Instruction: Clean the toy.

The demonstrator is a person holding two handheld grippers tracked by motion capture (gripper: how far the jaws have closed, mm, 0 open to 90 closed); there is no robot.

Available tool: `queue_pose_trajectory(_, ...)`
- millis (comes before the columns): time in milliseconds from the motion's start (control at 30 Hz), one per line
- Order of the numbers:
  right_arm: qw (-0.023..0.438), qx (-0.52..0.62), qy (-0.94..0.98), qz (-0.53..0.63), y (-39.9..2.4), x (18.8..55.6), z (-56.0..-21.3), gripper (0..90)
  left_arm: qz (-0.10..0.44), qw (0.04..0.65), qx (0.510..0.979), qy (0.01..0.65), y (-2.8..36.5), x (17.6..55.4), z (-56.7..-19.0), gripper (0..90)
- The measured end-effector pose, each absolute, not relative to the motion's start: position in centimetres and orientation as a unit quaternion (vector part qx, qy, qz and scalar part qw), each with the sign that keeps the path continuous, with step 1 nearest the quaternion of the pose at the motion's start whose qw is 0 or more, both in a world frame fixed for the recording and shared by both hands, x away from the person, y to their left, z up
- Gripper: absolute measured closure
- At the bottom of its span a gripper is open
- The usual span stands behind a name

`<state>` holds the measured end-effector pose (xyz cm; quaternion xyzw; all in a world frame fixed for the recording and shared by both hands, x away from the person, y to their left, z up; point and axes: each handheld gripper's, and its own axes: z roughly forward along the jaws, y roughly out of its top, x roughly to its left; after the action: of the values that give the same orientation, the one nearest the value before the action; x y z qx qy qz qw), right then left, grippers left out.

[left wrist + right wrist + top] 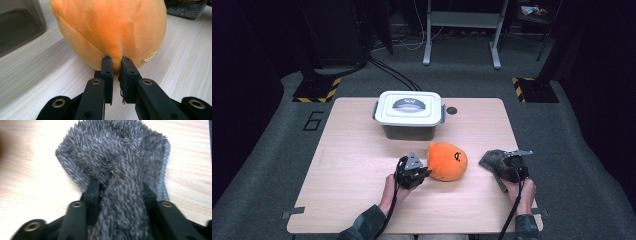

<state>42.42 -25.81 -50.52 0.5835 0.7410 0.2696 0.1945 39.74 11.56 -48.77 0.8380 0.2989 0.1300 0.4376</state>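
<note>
Left hand-held gripper (116, 62) pinched on a fold of orange plush toy (110, 32), right hand-held gripper (120, 187) clamped on grey furry cloth (112, 157), lidded box (409, 114) at far side of bench (352, 165)

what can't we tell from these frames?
- Grey furry cloth: right gripper view, the near part is hidden between the jaws and cut off by the bottom edge.
- Lidded box: contents hidden by the lid in the high view.
- Orange plush: label too small to read, left gripper view.
</note>
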Motion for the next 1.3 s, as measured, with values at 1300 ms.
queue_pose_trajectory(1300,0.184,0.489,0.756,0.394,-21.2,39.5,-42.5,72.5,0.135,0.446,0.837,0.286,11.1,39.9,-48.3,81.8)
